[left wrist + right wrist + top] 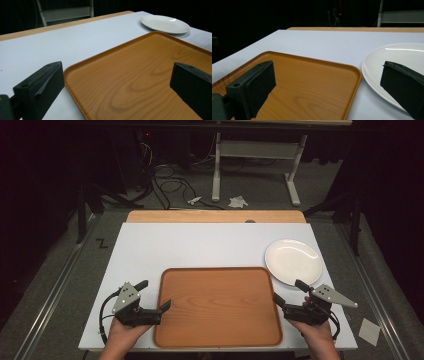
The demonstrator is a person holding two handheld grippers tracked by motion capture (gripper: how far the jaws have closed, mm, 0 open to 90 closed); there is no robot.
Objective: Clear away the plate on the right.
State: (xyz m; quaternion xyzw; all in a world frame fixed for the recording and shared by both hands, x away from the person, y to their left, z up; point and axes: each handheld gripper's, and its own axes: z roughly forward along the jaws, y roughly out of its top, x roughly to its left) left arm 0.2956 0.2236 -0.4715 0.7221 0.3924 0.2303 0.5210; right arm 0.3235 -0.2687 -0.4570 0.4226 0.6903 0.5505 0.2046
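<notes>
Two wide-open grippers flank a wooden tray (218, 306) near the table's front edge.
The high view shows left gripper (154, 296) and right gripper (289, 292) beside opposite tray edges; the right gripper view shows one jaw over the white plate (387, 65).

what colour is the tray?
Orange-brown with a wood-grain pattern; the tray shows it best in the left gripper view.

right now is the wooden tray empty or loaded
Empty: the wooden tray shows bare wood grain across its whole floor in all views, and the white plate sits beside it.
</notes>
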